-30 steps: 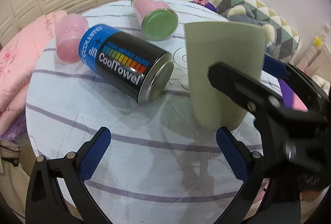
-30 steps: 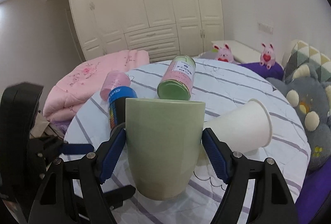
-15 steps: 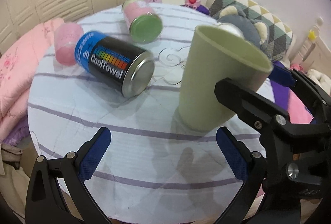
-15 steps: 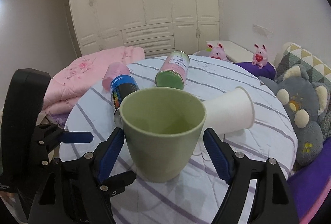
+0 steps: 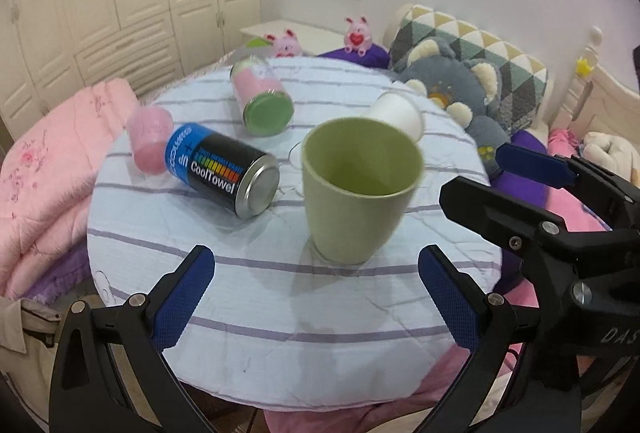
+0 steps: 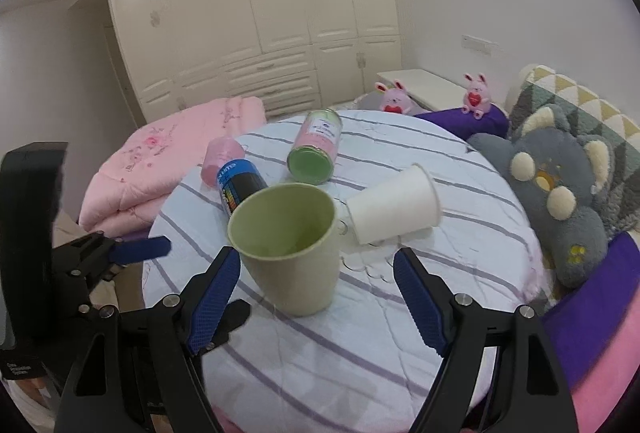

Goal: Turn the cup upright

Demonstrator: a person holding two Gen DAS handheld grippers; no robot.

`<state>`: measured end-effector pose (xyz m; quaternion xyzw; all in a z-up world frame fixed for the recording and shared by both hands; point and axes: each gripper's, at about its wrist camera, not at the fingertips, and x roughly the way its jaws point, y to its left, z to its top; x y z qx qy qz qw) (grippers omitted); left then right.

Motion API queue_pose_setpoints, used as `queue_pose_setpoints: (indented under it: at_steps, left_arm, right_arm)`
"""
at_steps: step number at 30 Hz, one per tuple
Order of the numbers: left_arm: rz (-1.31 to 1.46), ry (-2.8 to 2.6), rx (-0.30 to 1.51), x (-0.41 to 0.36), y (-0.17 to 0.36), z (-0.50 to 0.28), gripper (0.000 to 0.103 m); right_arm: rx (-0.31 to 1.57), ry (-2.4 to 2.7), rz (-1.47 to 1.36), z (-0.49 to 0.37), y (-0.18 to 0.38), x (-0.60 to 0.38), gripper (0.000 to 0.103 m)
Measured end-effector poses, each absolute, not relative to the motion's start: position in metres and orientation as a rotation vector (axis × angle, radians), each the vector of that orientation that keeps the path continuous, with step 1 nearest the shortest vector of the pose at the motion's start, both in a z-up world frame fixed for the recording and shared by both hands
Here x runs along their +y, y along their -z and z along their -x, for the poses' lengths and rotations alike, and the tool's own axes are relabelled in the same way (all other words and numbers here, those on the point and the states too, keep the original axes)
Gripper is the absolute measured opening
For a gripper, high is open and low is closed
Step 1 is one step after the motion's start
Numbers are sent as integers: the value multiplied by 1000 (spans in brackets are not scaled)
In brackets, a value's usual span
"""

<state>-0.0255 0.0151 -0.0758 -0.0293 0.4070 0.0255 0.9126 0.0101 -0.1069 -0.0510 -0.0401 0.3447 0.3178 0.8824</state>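
A pale green cup (image 5: 354, 189) stands upright, mouth up, on the round striped table (image 5: 280, 297); it also shows in the right wrist view (image 6: 292, 249). My right gripper (image 6: 316, 293) is open, its blue pads apart from the cup on either side and drawn back toward me. Its arm shows at the right of the left wrist view (image 5: 560, 233). My left gripper (image 5: 316, 297) is open and empty, in front of the cup near the table's front edge.
A white paper cup (image 6: 394, 211) lies on its side just behind the green cup. A black-and-blue CoolTowel can (image 5: 224, 169), a pink jar with green lid (image 5: 262, 97) and a pink cup (image 5: 148, 139) lie at the back left. Plush toys and bedding surround the table.
The green cup was held in my right gripper above the table; it now stands on the table and the right gripper has opened and pulled back. Both cameras rose.
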Motion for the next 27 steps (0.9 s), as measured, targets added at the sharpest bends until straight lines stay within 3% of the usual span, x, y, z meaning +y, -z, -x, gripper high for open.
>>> queue_pose_setpoints:
  at_steps: [27]
  left_arm:
    - [-17,-78,727,-21,38,59,103]
  right_arm:
    - [693,-541,37,16,21,-159,80]
